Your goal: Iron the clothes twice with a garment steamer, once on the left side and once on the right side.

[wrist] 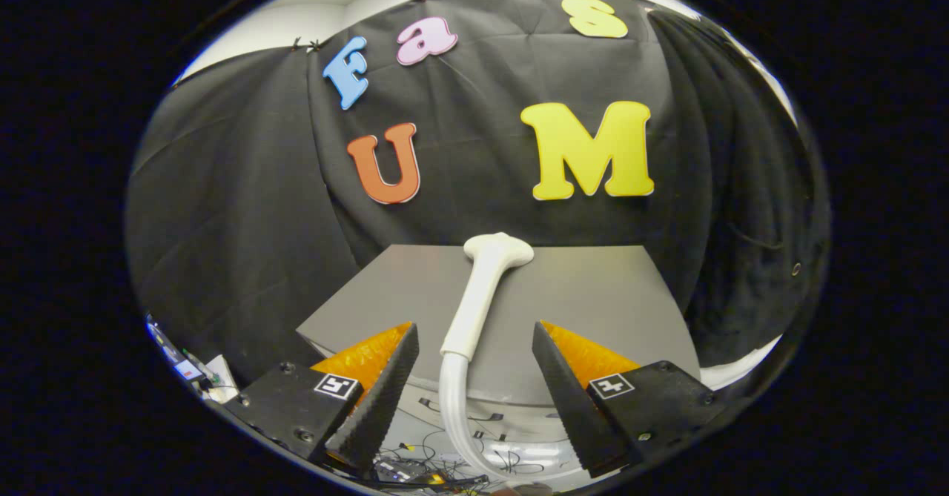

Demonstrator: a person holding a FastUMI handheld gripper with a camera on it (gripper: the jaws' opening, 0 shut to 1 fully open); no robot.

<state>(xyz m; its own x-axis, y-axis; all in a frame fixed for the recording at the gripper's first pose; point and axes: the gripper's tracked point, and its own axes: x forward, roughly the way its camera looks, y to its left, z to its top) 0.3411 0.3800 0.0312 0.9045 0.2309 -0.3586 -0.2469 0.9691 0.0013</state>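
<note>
A white garment steamer (485,281) lies on a grey tabletop (615,288), its wide head pointing away from me toward the table's far edge. Its pale ribbed hose (449,399) runs off the handle's near end and curves down over the table's front edge, between my fingers. My gripper (474,327) is open. One finger stands on each side of the handle's near end, with a gap on both sides, so neither finger touches it.
Black cloth walls close in the table at the back and on both sides. Below the table's front edge, loose cables (437,470) lie on a pale floor. Some small devices (189,366) sit low at the left.
</note>
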